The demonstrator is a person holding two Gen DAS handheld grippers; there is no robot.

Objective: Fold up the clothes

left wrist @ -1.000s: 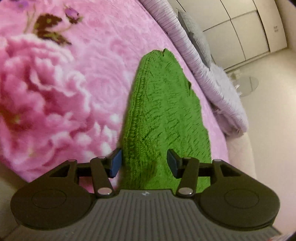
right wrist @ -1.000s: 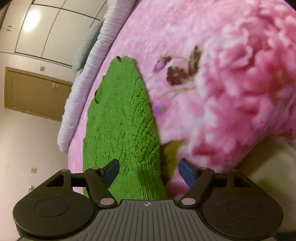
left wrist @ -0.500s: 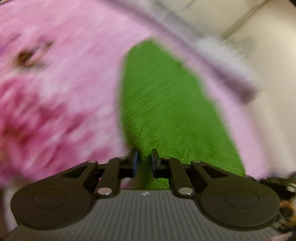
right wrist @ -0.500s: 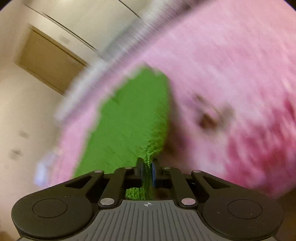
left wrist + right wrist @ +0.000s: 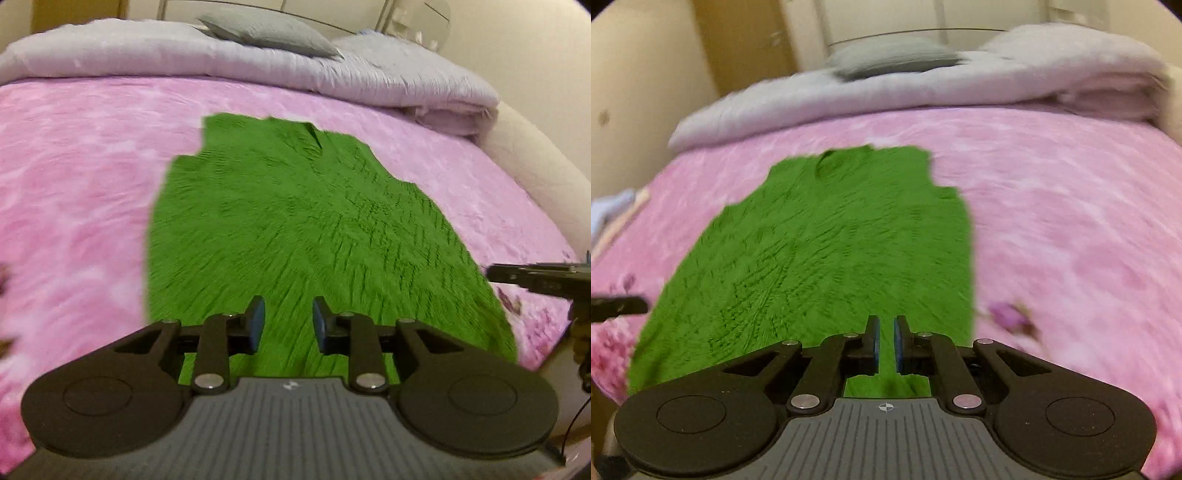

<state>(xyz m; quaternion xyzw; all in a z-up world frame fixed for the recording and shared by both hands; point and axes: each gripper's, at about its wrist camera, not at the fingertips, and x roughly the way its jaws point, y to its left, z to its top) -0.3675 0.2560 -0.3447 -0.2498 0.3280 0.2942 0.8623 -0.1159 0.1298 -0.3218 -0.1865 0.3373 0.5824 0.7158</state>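
A green knit garment lies spread flat on a pink floral blanket, its neck end toward the head of the bed. My left gripper hovers at the garment's near edge. Its jaws are opening, the blue pads stand apart, and the fabric runs under the gap without being pressed. In the right wrist view the same garment reaches up to my right gripper, which is shut on a thin fold of the near hem. A dark finger of the right gripper shows at the far right of the left view.
A folded lilac quilt and a grey pillow lie across the head of the bed. The padded cream bed edge curves along the right. Wooden doors and a wall stand behind the bed.
Both grippers rolled from sideways to level and closed at the garment's near edge. The left one has since opened partway. Both views now look along the garment from a little higher.
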